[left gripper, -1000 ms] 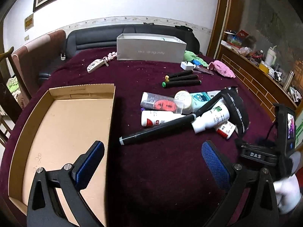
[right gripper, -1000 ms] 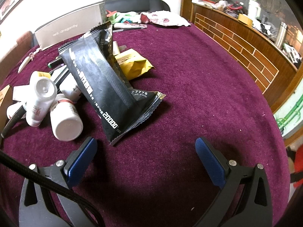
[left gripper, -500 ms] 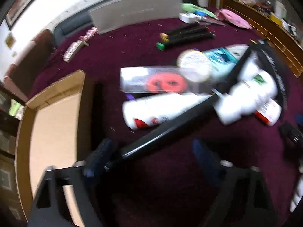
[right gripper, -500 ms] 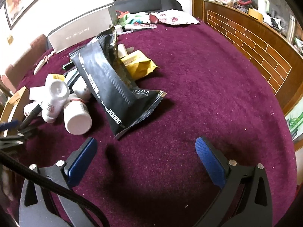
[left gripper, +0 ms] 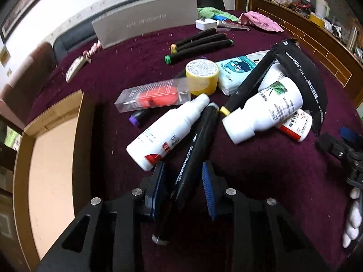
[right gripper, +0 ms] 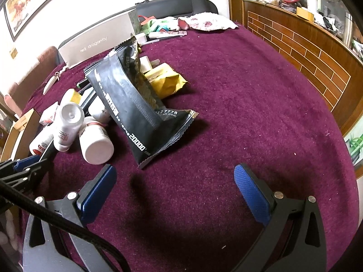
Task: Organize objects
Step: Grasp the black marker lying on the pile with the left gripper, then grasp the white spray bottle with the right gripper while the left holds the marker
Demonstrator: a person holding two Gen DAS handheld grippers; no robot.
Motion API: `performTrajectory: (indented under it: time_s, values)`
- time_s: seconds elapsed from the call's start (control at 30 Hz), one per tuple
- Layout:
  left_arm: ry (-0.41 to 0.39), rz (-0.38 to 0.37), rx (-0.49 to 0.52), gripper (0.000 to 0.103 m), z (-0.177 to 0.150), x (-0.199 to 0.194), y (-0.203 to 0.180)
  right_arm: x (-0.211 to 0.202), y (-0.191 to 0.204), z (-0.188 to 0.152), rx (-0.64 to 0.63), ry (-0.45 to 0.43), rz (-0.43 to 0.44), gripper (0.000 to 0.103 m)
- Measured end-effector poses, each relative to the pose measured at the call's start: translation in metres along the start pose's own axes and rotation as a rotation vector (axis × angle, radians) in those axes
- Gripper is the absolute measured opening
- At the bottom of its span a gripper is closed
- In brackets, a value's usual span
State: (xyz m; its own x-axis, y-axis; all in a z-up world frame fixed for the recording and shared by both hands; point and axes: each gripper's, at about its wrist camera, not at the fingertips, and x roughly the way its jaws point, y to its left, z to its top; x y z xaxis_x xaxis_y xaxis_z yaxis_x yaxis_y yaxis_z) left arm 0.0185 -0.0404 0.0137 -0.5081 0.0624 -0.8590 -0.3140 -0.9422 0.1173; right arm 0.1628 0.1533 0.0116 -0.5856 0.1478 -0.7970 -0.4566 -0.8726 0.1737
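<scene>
My left gripper [left gripper: 184,188] is shut on a long black marker [left gripper: 195,158] that runs from between its blue pads up into the pile. Beside it lie a white spray bottle [left gripper: 168,131], a white pill bottle [left gripper: 265,111], a clear case with a red item [left gripper: 154,97], a yellow tape roll [left gripper: 202,77] and a black pouch [left gripper: 304,81]. An open cardboard box [left gripper: 50,158] lies to the left. My right gripper [right gripper: 174,195] is open and empty over bare cloth, in front of the black pouch [right gripper: 131,104] and white bottles [right gripper: 95,140].
A grey shoe box [left gripper: 147,20] stands at the table's far side, with three black markers [left gripper: 199,45], a white charger [left gripper: 205,23] and a pink cloth [left gripper: 261,20] near it. A yellow packet [right gripper: 165,81] lies behind the pouch. A wooden counter [right gripper: 306,45] runs along the right.
My left gripper moved forward and down to the pile and closed on the black marker, which now points along the fingers. My right gripper stayed open and shifted little.
</scene>
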Motion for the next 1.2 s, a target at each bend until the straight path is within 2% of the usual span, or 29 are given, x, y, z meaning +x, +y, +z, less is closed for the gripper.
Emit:
performTrajectory:
  time_s: [0.13,0.17,0.2,0.27,0.3,0.47,0.63,0.67,0.73,0.8,0.83,0.9,1.03,1.1,1.2]
  values:
    - [-0.053,0.027,-0.002,0.028,-0.003,0.001,-0.002,0.0,0.0,0.0,0.0,0.0,0.001,0.103]
    - [-0.07,0.033,0.0,0.027,-0.005,0.0,-0.003,0.0,0.0,0.0,0.0,0.0,0.001,0.103]
    - [-0.078,0.025,0.0,0.018,-0.006,-0.001,-0.003,0.0,0.0,0.0,0.0,0.0,0.0,0.103]
    - [-0.102,-0.081,-0.04,0.011,-0.013,-0.005,0.002,0.0,0.0,0.0,0.0,0.0,0.001,0.103]
    - [-0.119,-0.115,-0.066,0.011,-0.017,-0.01,0.006,0.0,0.0,0.0,0.001,0.0,0.001,0.103]
    - [-0.213,-0.196,-0.187,0.012,-0.041,-0.051,0.036,0.0,0.002,0.0,-0.011,0.004,-0.017,0.103]
    - [-0.277,-0.239,-0.273,0.012,-0.067,-0.089,0.067,0.003,0.007,0.002,-0.048,0.029,-0.056,0.103]
    - [-0.284,-0.243,-0.283,0.012,-0.072,-0.095,0.072,0.003,0.007,0.002,-0.061,0.039,-0.07,0.1]
    - [-0.302,-0.237,-0.295,0.012,-0.081,-0.105,0.083,-0.012,0.007,0.006,-0.074,0.041,-0.107,0.075]
    - [-0.318,-0.201,-0.299,0.012,-0.09,-0.113,0.09,-0.043,0.007,0.013,-0.034,-0.01,-0.054,0.075]
    - [-0.327,-0.192,-0.311,0.012,-0.094,-0.115,0.096,-0.064,0.014,0.019,-0.024,-0.05,-0.002,0.075]
    - [-0.329,-0.193,-0.33,0.012,-0.097,-0.115,0.103,-0.085,0.036,0.026,-0.062,-0.073,0.087,0.076]
    - [-0.342,-0.19,-0.357,0.012,-0.106,-0.118,0.115,-0.078,0.099,0.037,-0.134,0.03,0.272,0.076]
    - [-0.351,-0.184,-0.359,0.012,-0.111,-0.121,0.119,-0.064,0.126,0.035,-0.155,0.068,0.289,0.076]
    - [-0.337,-0.163,-0.359,0.012,-0.116,-0.118,0.127,-0.032,0.162,0.035,-0.18,0.118,0.256,0.073]
